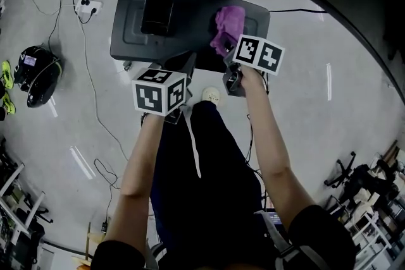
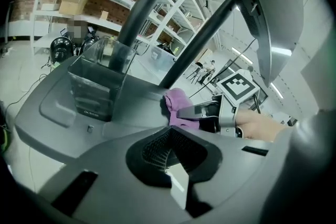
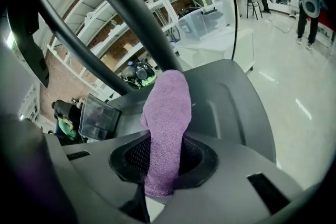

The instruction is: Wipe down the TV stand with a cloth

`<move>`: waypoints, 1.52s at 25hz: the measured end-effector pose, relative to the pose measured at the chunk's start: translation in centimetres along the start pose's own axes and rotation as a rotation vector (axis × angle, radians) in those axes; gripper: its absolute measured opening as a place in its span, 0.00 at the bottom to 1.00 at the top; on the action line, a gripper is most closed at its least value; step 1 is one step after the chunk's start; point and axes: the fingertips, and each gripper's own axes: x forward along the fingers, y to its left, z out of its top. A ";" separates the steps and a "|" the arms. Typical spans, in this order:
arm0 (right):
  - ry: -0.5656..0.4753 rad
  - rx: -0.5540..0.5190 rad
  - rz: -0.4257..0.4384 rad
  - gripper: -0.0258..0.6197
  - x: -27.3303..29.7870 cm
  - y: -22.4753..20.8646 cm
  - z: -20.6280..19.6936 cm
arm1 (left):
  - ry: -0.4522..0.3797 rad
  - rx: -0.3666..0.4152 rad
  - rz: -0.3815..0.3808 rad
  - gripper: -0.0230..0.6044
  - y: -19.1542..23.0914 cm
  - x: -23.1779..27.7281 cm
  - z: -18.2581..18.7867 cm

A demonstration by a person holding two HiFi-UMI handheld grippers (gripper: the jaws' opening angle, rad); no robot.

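Pale polished concrete runs under everything, crossed by loose cables, with metal shelving along a brick wall behind.

Between the right gripper's [image 3: 157, 189] jaws a purple cloth [image 3: 168, 113] is pinched, its nap looped and towel-like. It rises out of the clamp as a soft folded tongue, and its free end lies on the TV stand [image 1: 190, 3], toward the right end of the base, close to the edge nearest the person. The left gripper [image 2: 169, 157] has its jaws drawn together on nothing (only ribbed pads meeting). It hangs just off the near edge, left of the cloth, and does not touch it.

The base is dark grey moulded plastic, matte, with rounded corners and shallow recessed panels. A clear smoky holder [image 2: 97, 84] stands in its left half, and two dark tubular poles [image 2: 152, 2] lean up from the far edge.

Wiping looks to be in progress at the right end. No streak or dust line shows how much is finished, so I judge the left half, the area round the holder and the poles are probably still to be wiped.
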 end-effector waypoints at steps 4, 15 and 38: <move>-0.007 0.008 -0.010 0.18 -0.7 -1.6 0.2 | 0.003 0.002 -0.008 0.05 -0.8 0.9 -0.1; -0.015 0.021 -0.045 0.18 -3.6 -6.3 0.5 | -0.002 -0.004 -0.023 0.05 -4.1 3.0 -0.5; -0.038 0.048 -0.123 0.18 -6.7 -11.8 0.1 | -0.019 -0.067 0.002 0.05 -4.1 3.2 -1.9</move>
